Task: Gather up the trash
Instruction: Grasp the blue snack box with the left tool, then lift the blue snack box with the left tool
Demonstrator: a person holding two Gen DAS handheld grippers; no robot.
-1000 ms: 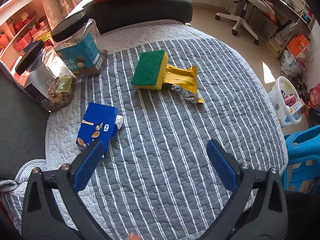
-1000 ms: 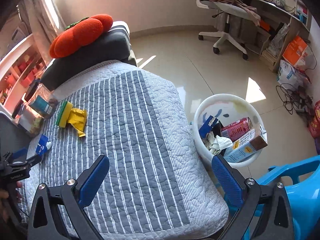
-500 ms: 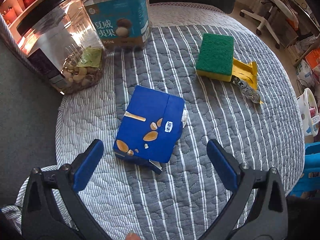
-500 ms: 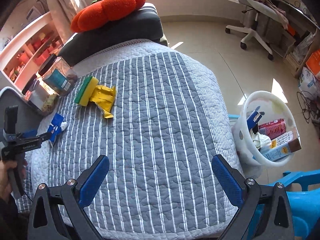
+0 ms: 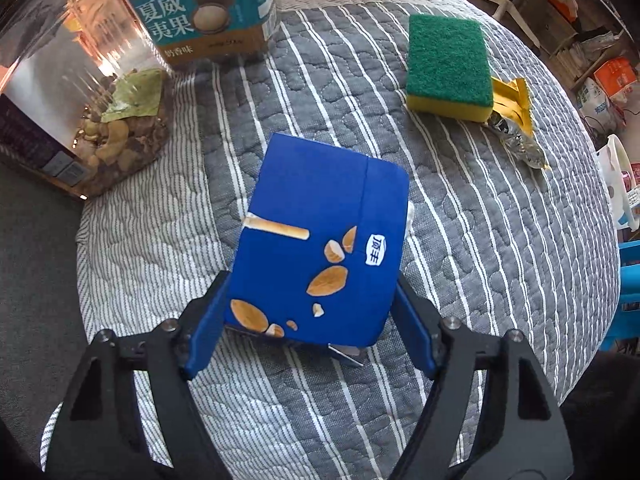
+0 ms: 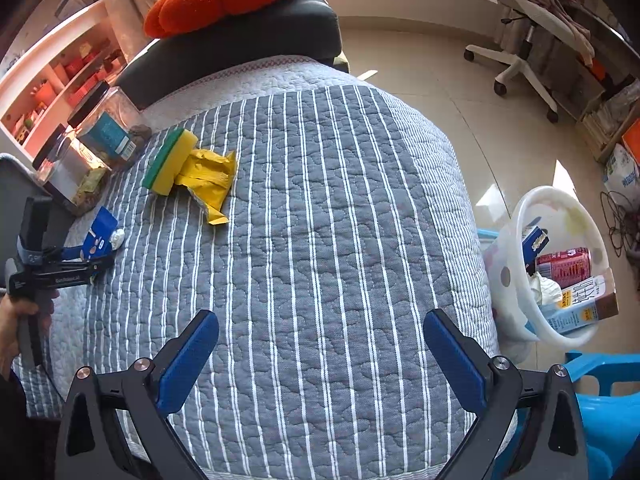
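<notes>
**At lower centre of the left wrist view: blue carton bracketed by closing jaws**

Item 1. The left gripper (image 5: 310,320) is seen set down around the blue snack carton (image 5: 320,248), one blue pad at each long side of its near end. The jaws are closing; the carton lies between them, and the pads appear at or just short of its sides, so a firm clamp cannot be confirmed. The carton rests on the striped quilt (image 5: 460,280), slightly tilted, with a small white scrap (image 5: 410,216) peeking out at its right edge.

Item 2. Meaning for the task, as a judgement: the pick of this piece of trash is in hand, not completed. Lift and carriage to the white basket (image 6: 516,280) at right of the right wrist view are left to do.

Item 3. The right gripper (image 6: 320,356) is held wide apart over bare quilt, with nothing between its pads.

Item 4. Other entries: green-and-yellow sponge (image 5: 448,64) at upper right, touching a crumpled yellow wrapper (image 5: 516,108); two clear nut jars (image 5: 80,100) at upper left. The wrapper is judged further trash.

Item 5. Differences from the earlier frames: a second ago the carton is small and to the left, outside fully spread jaws; half a second ago it is centred ahead of them. Now it fills the centre and the jaws are narrowed onto it. The sponge, wrapper and jars are unmoved on the quilt.
</notes>
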